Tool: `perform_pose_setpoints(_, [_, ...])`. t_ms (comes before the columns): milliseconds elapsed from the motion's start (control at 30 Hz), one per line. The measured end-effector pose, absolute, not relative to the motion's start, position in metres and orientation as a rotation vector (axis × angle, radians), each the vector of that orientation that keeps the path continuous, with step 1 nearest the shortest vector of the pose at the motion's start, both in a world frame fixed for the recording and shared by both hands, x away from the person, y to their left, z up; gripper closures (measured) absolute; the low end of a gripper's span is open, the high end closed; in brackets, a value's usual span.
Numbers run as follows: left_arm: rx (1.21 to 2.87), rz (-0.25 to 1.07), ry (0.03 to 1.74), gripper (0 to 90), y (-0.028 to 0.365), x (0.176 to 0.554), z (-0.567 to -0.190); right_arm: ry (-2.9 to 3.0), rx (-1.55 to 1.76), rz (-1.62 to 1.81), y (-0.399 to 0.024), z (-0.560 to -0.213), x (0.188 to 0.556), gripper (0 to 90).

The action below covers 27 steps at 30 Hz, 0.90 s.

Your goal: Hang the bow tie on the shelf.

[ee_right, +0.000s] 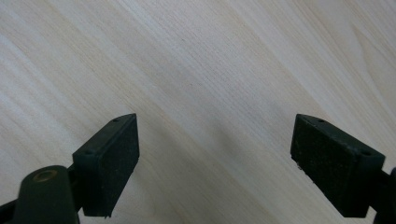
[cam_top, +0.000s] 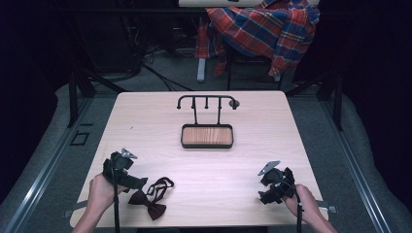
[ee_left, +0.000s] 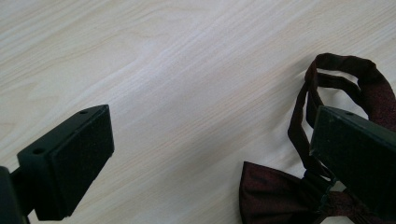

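Left gripper (ee_left: 212, 154): jaws spread wide beside the dark red bow tie (ee_left: 299, 193). Right gripper (ee_right: 215, 161): jaws spread, above bare table (ee_right: 196, 60). No legible markings.

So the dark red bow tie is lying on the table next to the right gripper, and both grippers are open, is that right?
Not quite. The dark red bow tie lies on the light wooden table next to the left gripper, not the right gripper, as the high view shows. The left gripper view also has the tie by one jaw. Both grippers are open, as you said.
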<state>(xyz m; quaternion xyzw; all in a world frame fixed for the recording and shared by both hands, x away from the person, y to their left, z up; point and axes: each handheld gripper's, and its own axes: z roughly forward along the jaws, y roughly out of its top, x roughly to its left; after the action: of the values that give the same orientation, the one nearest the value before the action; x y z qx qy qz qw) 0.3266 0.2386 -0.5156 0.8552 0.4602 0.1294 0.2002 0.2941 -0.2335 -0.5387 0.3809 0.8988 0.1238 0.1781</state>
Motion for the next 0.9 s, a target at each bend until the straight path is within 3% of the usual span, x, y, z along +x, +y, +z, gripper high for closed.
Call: perform_pose_setpoints(900, [2.402, 0.346, 1.217, 0.1, 0.216, 0.328, -0.517, 2.565, 1.047, 0.336, -0.230, -0.539, 0.295, 15.2])
